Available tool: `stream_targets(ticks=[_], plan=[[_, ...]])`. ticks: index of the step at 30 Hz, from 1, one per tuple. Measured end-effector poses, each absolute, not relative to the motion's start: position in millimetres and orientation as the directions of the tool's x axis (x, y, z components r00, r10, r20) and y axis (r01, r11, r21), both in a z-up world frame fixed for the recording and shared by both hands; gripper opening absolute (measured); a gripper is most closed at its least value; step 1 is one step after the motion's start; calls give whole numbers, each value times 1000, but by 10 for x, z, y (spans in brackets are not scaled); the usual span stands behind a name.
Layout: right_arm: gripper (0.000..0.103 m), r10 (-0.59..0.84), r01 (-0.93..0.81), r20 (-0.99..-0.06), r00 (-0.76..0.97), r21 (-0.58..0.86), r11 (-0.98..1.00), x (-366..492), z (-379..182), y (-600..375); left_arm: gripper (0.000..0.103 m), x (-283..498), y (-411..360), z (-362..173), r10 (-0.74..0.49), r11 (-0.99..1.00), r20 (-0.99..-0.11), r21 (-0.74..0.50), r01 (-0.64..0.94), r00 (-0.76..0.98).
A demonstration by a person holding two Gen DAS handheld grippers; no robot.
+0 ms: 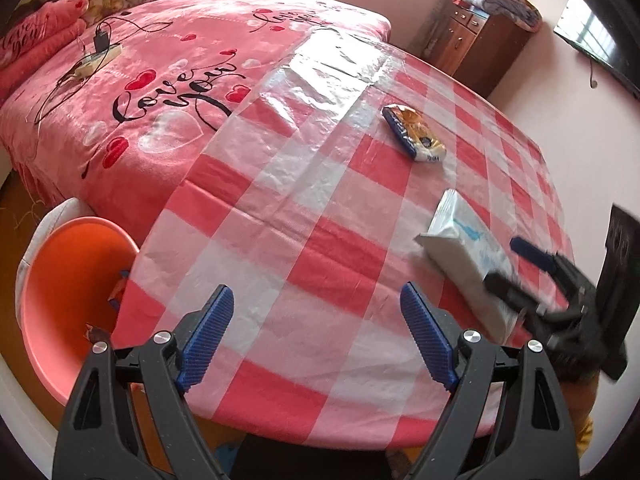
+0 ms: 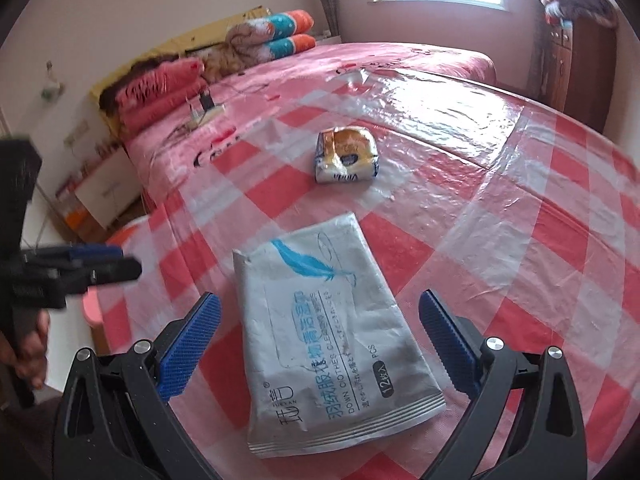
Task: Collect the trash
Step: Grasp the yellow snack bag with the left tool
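Note:
A white wet-wipe pack [image 2: 332,328] with a blue feather print lies flat on the red-and-white checked tablecloth [image 2: 500,240]. My right gripper [image 2: 320,298] stands open over its near half, with one blue pad [image 2: 192,344] on each side and neither touching it. Farther back lies a small blue and yellow tissue pack [image 2: 346,156]. My left gripper [image 1: 316,292] is open and holds nothing, hovering over the near table edge. From there the wipe pack [image 1: 460,244] and right gripper [image 1: 516,266] show at the right, the tissue pack [image 1: 414,132] beyond.
An orange bin [image 1: 60,280] with a few scraps inside stands on the floor left of the table. Behind the table is a bed with a pink cover [image 1: 160,60] carrying a power strip [image 1: 98,58] and cables. A wooden cabinet [image 1: 476,40] stands at the back right.

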State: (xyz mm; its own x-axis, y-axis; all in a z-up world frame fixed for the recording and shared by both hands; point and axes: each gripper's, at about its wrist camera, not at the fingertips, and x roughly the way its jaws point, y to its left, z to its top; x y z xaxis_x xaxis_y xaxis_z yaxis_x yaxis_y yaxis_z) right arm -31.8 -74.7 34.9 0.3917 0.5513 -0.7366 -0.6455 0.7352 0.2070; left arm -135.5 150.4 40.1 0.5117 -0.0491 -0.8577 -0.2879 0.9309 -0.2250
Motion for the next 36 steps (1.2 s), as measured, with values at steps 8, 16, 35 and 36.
stream_targets(ticks=[8, 16, 35, 36], plan=[[98, 578, -661, -718, 389, 220, 718, -314, 376, -824, 86, -822, 1300, 523, -75, 934, -830, -252, -251, 552], [98, 623, -670, -701, 347, 279, 688, -297, 379, -925, 86, 0, 944, 519, -91, 960, -821, -223, -171, 563], [98, 677, -669, -689, 258, 378, 640, -161, 284, -962, 68, 715, 778, 226, 8, 973, -868, -107, -202, 497], [98, 677, -668, -689, 257, 380, 640, -153, 284, -959, 65, 720, 768, 224, 17, 974, -866, -99, -204, 499]])
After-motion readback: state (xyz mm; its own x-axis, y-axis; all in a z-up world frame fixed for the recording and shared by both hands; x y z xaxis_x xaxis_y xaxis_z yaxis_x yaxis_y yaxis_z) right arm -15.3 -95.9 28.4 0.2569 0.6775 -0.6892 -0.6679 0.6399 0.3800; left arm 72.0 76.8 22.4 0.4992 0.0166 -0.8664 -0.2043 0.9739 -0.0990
